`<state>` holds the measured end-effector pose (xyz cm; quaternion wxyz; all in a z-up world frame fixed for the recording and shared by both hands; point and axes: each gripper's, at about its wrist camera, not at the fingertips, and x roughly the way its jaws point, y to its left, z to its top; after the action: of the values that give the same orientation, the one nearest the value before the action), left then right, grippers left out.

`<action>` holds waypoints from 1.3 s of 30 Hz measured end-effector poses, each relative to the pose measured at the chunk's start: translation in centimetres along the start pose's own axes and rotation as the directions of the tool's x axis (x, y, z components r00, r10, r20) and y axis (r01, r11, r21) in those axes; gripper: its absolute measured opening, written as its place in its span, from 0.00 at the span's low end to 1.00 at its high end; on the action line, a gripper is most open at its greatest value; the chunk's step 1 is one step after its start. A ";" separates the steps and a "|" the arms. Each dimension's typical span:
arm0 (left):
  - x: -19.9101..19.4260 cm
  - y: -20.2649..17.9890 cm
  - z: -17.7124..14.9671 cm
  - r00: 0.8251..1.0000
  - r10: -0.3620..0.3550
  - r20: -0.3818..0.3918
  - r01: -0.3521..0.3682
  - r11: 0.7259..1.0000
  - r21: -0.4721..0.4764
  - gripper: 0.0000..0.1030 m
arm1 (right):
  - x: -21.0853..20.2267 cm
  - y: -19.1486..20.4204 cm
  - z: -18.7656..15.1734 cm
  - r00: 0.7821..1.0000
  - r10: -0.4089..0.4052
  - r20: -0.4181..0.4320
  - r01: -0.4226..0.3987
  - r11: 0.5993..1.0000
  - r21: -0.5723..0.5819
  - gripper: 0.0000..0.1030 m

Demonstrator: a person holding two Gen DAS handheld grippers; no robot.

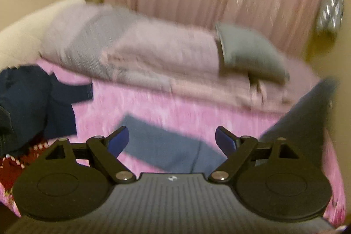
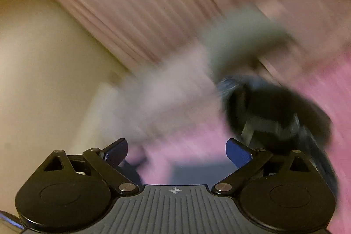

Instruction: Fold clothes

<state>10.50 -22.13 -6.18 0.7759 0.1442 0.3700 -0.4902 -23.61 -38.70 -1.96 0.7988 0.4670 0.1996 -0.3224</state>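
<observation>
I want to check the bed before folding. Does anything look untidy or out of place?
Yes: dark navy clothes lie crumpled in a heap at the left edge of the pink bedspread, unfolded.

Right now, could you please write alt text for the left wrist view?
The open left gripper hovers empty above a blue-grey garment lying flat on a pink bedspread. Behind lie folded pinkish blankets, a grey pillow and dark navy clothes at left.

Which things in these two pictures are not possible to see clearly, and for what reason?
- Right wrist view: the dark round object is smeared by motion blur; what it is I cannot tell.
- Left wrist view: the dark blue garment and the red patterned cloth are cut off by the left edge.
- Left wrist view: the grey-blue folded garment is partly hidden behind the left gripper.
</observation>
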 end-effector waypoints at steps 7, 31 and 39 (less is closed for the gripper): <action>2.9 -3.5 -3.8 0.978 -0.037 -0.206 0.088 0.965 0.245 0.81 | -1.8 -10.9 -12.0 0.920 -0.363 -0.146 0.391 0.868 0.307 0.96; 1.4 -4.6 -8.4 0.958 -0.082 -0.274 0.224 0.812 0.538 0.81 | -5.9 -5.1 -24.2 0.778 -0.626 -0.056 0.602 0.716 0.352 0.96; 2.2 -2.6 -8.1 0.960 -0.073 -0.271 0.207 0.836 0.508 0.81 | -4.8 -5.1 -24.9 0.777 -0.627 -0.054 0.603 0.718 0.349 0.96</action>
<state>5.29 -20.04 -12.99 0.6168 0.3836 0.3207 -0.6079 -31.06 -17.19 -14.17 0.5573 0.4960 0.2560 -0.6147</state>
